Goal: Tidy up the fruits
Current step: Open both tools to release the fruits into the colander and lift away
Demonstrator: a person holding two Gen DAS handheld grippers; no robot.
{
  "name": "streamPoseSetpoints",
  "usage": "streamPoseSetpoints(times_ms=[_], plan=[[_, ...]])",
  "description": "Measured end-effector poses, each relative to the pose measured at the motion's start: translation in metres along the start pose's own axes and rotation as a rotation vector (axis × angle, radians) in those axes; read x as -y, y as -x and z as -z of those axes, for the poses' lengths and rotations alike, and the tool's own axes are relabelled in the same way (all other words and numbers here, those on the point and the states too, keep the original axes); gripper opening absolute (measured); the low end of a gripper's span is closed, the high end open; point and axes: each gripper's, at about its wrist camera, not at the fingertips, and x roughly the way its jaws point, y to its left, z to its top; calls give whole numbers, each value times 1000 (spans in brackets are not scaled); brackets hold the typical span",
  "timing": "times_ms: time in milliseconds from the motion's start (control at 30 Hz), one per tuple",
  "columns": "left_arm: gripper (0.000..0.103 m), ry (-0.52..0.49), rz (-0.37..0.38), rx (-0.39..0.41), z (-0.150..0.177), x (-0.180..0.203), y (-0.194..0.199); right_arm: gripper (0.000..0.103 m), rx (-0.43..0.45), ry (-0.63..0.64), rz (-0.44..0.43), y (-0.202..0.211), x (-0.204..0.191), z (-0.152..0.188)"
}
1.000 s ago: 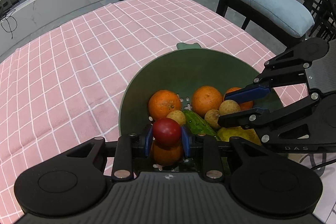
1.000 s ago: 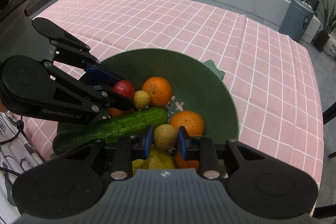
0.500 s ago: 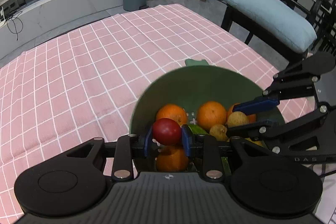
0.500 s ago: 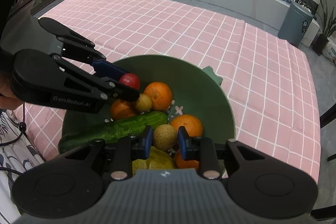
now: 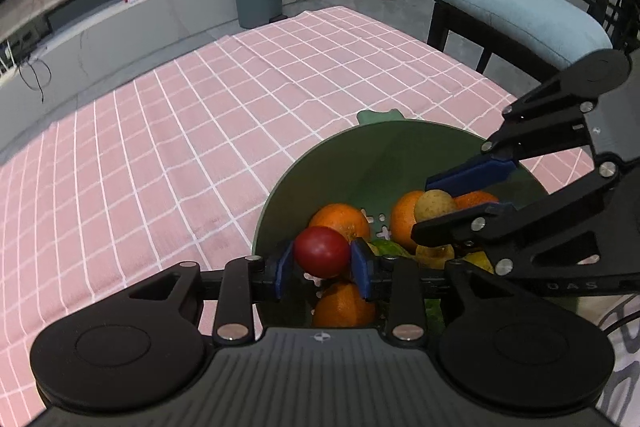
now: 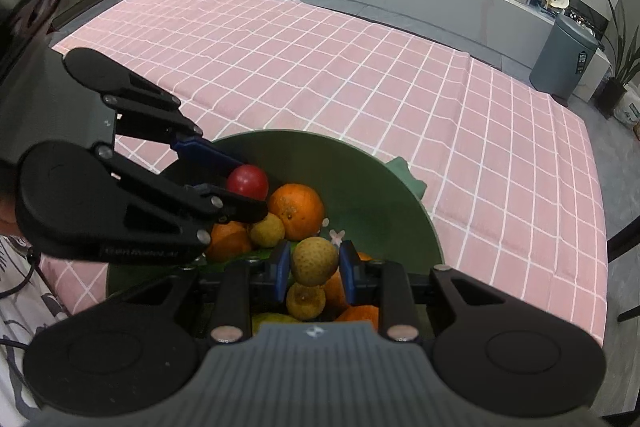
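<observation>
Both grippers have come up out of the green bowl point(image 5: 344, 163) since a second ago, each with a fruit. Left gripper point(image 5: 322, 261) pinches the red fruit point(image 5: 321, 251) between its blue pads point(image 5: 285, 263); that fruit now hangs above the oranges point(image 5: 340, 219) instead of sitting down among them, near the bowl's left rim. Right gripper point(image 6: 314, 269) is clamped on the small tan fruit point(image 6: 314, 261), lifted clear of the pile, roughly over the bowl's near side; a second tan fruit point(image 6: 306, 301) shows right under it, still in the bowl. Both grips look centred, with no visible slip between frames. Still in the bowl: the oranges, another small tan one beside the big orange point(image 6: 297, 211), a yellow fruit and something green, mostly hidden now behind the gripper bodies. The pink checked cloth point(image 5: 180, 131) around the bowl has nothing on it in either view, so no sorted groups exist yet. My read: this is the start of the sort, extraction done for these two, placement pending. Next move probably carries each fruit outward from the bowl to its own side of the cloth. Risk: both are round and will roll on cloth if released from any height, so set them down before opening.
</observation>
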Motion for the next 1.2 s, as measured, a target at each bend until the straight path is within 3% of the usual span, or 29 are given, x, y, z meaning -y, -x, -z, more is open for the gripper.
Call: streamPoseSetpoints(times_ms=[100, 167, 233, 367, 533, 933, 1200], plan=[[46, 10, 16, 3, -2, -2, 0, 22, -17, 22, 22, -5, 1, 0], [59, 40, 53, 13, -1, -6, 2, 22, -23, 22, 25, -7, 2, 0], [64, 73, 55, 40, 0, -11, 8, 22, -22, 22, 26, -8, 4, -1], [64, 142, 88, 109, 1, -24, 27, 22, -8, 25, 24, -11, 5, -7], [64, 155, 11, 153, 4, -37, 48, 22, -16, 71, 31, -21, 2, -18], [64, 214, -25, 103, 24, -59, 46, 23, -113, 205, 18, -40, -1, -29], [64, 240, -8, 98, 37, -64, 47, 23, -141, 199, -2, -39, 3, -26]])
